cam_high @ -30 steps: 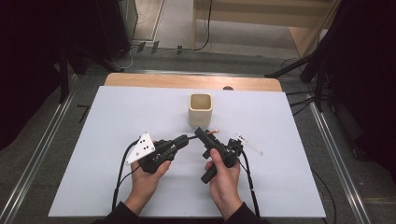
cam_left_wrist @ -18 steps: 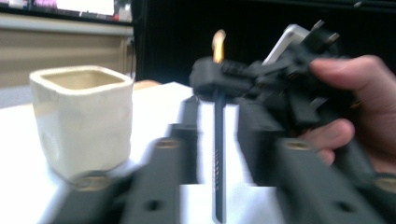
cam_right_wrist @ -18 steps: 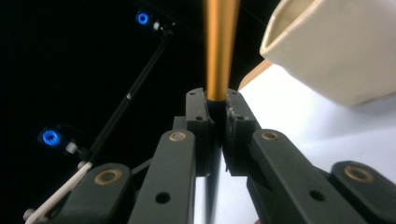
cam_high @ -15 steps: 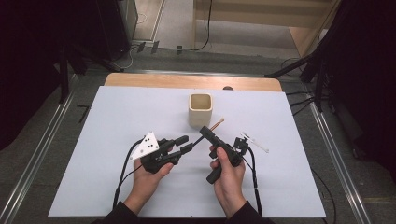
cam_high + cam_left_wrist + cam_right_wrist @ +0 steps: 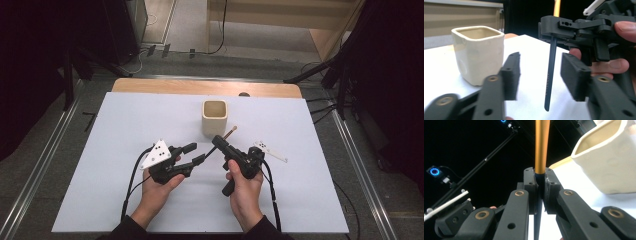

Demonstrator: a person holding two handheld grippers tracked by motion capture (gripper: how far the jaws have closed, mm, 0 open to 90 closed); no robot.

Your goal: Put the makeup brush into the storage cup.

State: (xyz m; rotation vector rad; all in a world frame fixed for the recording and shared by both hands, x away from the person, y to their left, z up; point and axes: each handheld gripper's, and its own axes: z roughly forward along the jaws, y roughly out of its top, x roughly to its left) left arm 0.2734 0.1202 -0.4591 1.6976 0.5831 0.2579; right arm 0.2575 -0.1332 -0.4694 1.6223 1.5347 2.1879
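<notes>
Right gripper [image 5: 539, 192] pinches a black-and-gold pen [image 5: 541, 147]; left gripper view shows its dark tip between the left gripper's [image 5: 541, 72] spread jaws.

even light from above makes the white desk [image 5: 125, 150] bright, while the room around it is very dark. shadows are soft. the near left tongs [image 5: 541, 75] look blurred; a blue ring light [image 5: 434, 171] glows.

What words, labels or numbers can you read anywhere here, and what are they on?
Nothing can be read.
Faint pale print runs along the black shaft of the stick clamped in the right tongs: too small and blurred.
The cream cup bears no lettering.
The grey plate on the left tongs has dots, no text.
</notes>
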